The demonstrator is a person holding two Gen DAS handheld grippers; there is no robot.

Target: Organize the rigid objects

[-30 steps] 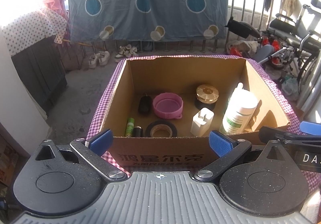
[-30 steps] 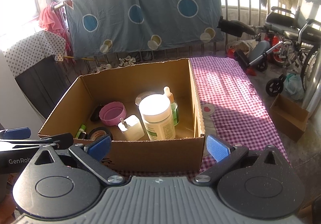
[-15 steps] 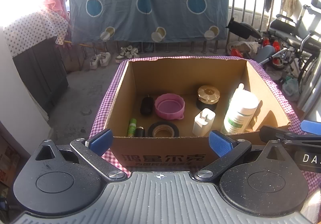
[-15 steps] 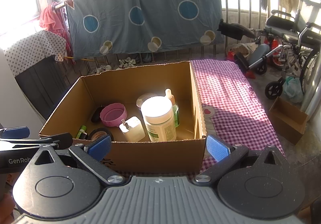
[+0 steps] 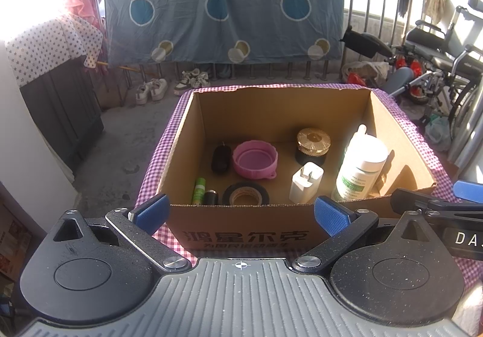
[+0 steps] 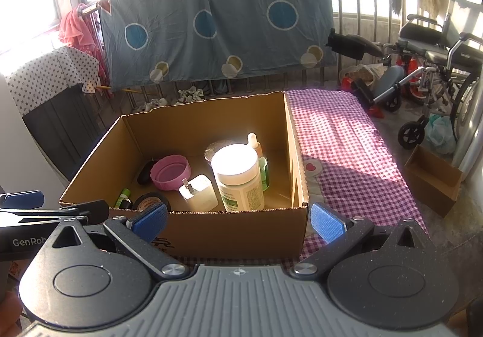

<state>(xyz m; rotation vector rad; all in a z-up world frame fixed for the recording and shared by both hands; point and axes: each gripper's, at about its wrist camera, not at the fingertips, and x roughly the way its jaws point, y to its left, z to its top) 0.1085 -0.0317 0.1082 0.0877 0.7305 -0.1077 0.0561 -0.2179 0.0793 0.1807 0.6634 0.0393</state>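
Observation:
An open cardboard box [image 5: 241, 231] [image 6: 229, 231] stands on a purple checked cloth [image 6: 341, 137]. Inside lie a pink lid [image 5: 255, 159] [image 6: 170, 171], a gold-capped jar [image 5: 313, 143], a white charger plug [image 5: 305, 182] [image 6: 199, 192], a white bottle [image 5: 360, 168] [image 6: 238, 177], a tape roll [image 5: 246, 194], a green tube [image 5: 198, 189] and a black mouse [image 5: 221, 158]. My left gripper [image 5: 240, 213] is open and empty, in front of the box's near wall. My right gripper [image 6: 238, 222] is open and empty, at the box's near right corner.
A blue sheet [image 5: 223, 4] hangs on a railing behind. A wheelchair [image 6: 434, 65] stands at the right. A small cardboard box [image 6: 431, 183] sits on the floor right of the table. A dark cabinet [image 5: 60, 107] stands at the left.
Both grippers have drawn back and risen slightly from the box; the box contents have not moved. Both stay open.

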